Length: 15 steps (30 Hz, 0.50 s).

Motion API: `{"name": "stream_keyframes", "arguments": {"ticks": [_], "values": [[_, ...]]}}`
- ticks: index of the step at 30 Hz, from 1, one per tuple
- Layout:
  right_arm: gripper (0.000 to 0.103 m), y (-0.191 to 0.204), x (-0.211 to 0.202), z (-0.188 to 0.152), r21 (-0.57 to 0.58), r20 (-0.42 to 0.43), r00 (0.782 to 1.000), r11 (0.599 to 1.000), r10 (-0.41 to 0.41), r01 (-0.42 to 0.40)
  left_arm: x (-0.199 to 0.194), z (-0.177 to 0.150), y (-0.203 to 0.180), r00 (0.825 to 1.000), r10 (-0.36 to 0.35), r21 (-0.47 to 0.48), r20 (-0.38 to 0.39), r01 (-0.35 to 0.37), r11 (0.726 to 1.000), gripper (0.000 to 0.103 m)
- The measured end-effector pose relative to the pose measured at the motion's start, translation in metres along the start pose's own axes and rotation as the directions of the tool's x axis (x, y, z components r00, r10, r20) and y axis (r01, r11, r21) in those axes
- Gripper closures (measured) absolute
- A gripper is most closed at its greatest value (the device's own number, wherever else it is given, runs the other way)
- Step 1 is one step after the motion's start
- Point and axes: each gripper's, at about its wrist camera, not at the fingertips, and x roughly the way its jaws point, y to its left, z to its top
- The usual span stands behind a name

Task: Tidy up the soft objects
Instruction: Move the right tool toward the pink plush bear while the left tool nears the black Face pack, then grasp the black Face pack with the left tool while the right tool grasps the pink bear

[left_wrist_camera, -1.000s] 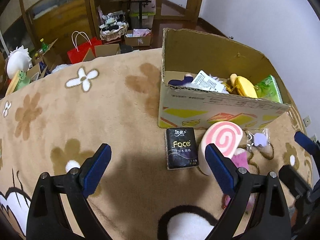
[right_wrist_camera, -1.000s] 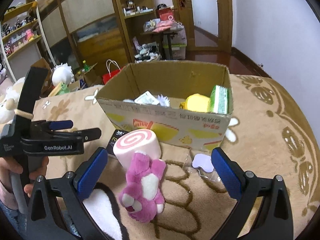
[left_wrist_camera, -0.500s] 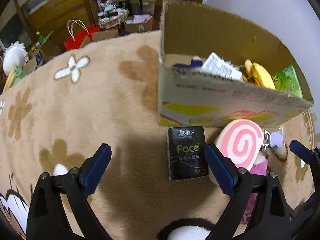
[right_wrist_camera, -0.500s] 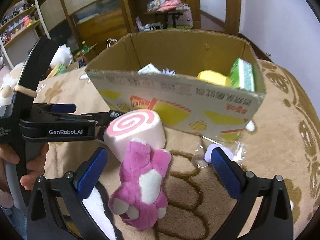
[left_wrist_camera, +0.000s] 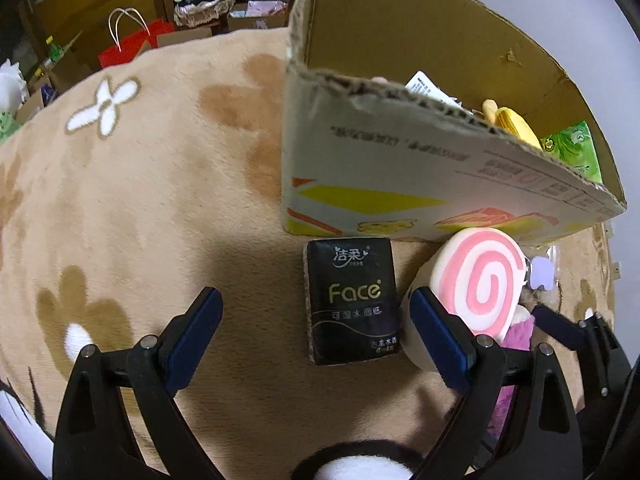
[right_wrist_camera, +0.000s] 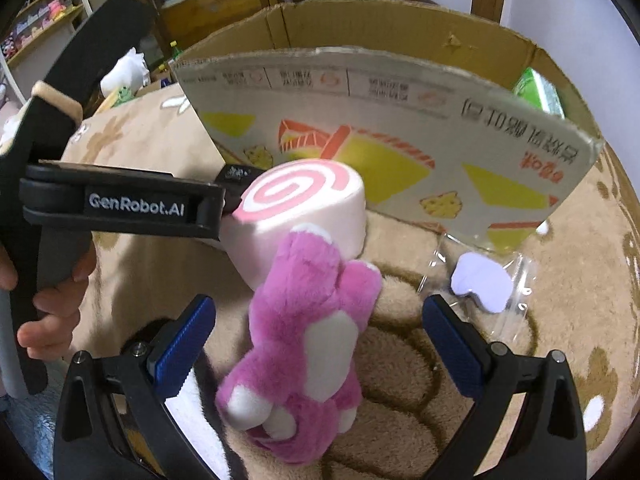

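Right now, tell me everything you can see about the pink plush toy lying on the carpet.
The pink plush toy is fluffy magenta fur with a white belly patch and white pads at its lower end. It lies on the tan patterned carpet, its top end resting against the pink-and-white swirl cushion, in front of the cardboard box. No face shows. It sits between the open fingers of the right gripper, which do not touch it. In the left wrist view only a purple sliver shows behind the cushion.
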Motion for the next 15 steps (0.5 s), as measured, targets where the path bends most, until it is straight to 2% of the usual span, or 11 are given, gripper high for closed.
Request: {"name": "stream_keyframes", "arguments": {"ticks": [5,9,13,15], "values": [[0.012,-0.004,0.012,-0.001,0.031,-0.056,0.998,0.999,-0.013,0.015,0.008,0.001,0.003,1.000,-0.019,-0.023,-0.013,0.019,1.000,0.009],[0.015,-0.010,0.016,-0.004,0.054,-0.069,0.998,0.999,-0.004,0.008,0.013,-0.002,0.001,1.000,-0.013,-0.018,-0.010,0.013,1.000,0.009],[0.027,-0.010,0.017,-0.002,0.045,-0.073,0.997,0.999,0.010,-0.007,0.019,-0.003,0.002,1.000,-0.014,-0.013,-0.021,0.013,1.000,0.016],[0.037,-0.008,0.015,-0.002,0.041,-0.081,0.997,0.999,0.016,-0.013,0.021,-0.005,0.000,1.000,0.002,-0.003,-0.028,-0.002,1.000,0.017]]}}
